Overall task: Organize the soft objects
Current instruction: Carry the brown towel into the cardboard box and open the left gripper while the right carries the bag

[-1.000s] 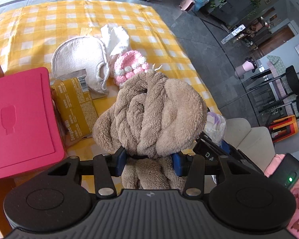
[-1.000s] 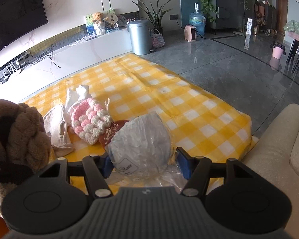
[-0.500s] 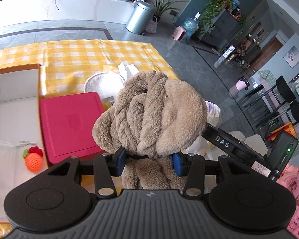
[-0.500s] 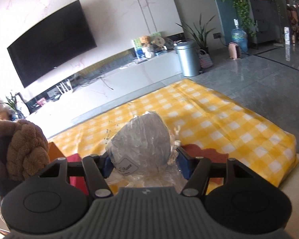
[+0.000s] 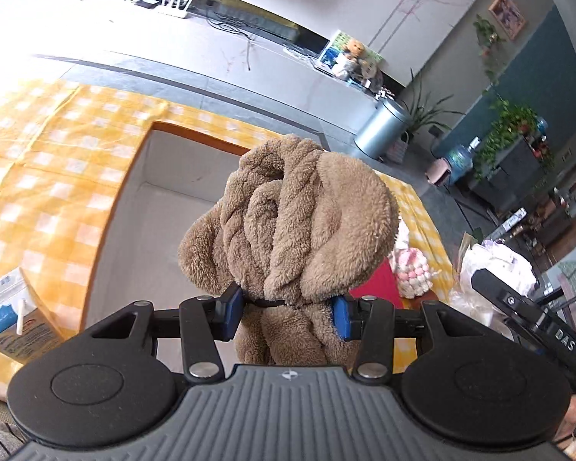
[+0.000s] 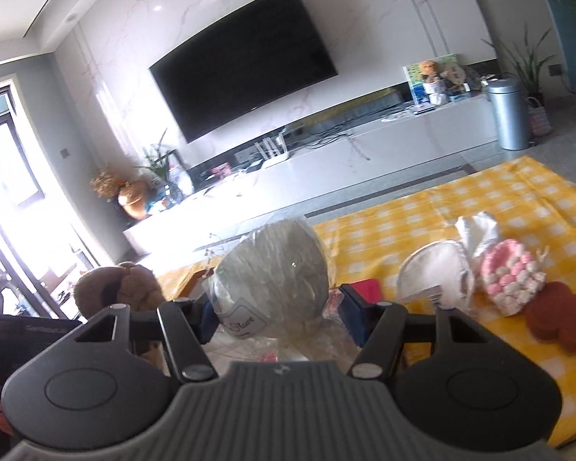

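My left gripper (image 5: 286, 313) is shut on a brown fluffy twisted plush (image 5: 295, 223), held above an orange-rimmed storage box (image 5: 142, 207) whose pale inside shows behind it. My right gripper (image 6: 278, 315) is shut on a grey soft item in a clear plastic bag (image 6: 274, 272), raised over the yellow checked tablecloth (image 6: 480, 196). The brown plush (image 6: 119, 288) also shows at the left of the right wrist view. On the cloth lie a pink and white knitted piece (image 6: 512, 271), a cream fabric pad (image 6: 436, 276) and a white cloth (image 6: 476, 230).
A milk carton with a straw (image 5: 15, 319) stands left of the box. A dark red flat piece (image 6: 556, 319) lies at the right on the cloth. A red lid (image 5: 378, 282) lies beside the box. A TV wall, a low cabinet and a metal bin (image 6: 508, 113) stand beyond.
Both grippers swung left and upward with their loads. The left view went from the cloth and red lid to the open box; the right view rose from the table toward the TV wall.
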A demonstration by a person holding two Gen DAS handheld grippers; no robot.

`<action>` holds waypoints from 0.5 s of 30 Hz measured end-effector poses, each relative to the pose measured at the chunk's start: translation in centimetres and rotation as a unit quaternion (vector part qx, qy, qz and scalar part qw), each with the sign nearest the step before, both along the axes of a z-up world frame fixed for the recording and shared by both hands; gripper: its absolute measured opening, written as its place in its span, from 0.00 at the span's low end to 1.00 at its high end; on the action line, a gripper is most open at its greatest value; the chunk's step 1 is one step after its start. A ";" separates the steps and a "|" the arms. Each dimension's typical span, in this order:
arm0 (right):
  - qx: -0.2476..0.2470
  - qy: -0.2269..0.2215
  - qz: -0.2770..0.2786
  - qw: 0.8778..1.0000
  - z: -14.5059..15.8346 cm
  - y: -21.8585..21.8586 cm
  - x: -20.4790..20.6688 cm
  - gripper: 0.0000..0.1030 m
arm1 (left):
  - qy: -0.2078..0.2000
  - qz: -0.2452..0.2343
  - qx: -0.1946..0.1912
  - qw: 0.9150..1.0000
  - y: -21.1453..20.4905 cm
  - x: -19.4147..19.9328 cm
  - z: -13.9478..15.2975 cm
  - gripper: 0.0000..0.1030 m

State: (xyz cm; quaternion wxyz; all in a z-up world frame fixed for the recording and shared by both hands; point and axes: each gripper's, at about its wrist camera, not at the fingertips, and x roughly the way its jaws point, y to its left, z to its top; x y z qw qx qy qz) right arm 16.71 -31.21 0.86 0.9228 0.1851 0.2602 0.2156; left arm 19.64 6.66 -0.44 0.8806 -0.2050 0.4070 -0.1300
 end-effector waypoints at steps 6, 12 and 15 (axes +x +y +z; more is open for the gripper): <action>-0.027 0.018 0.088 0.996 -0.6 7.7 0.2 0.61 | -0.013 0.024 0.011 1.000 2.3 -0.1 -1.5 0.51; -0.065 0.067 0.097 0.991 -3.4 13.4 2.3 0.61 | -0.011 0.040 0.045 0.998 3.9 -1.1 -2.7 0.51; -0.079 0.085 0.086 0.990 -4.8 15.2 3.2 0.60 | -0.007 0.037 0.067 0.997 4.2 -1.4 -3.3 0.50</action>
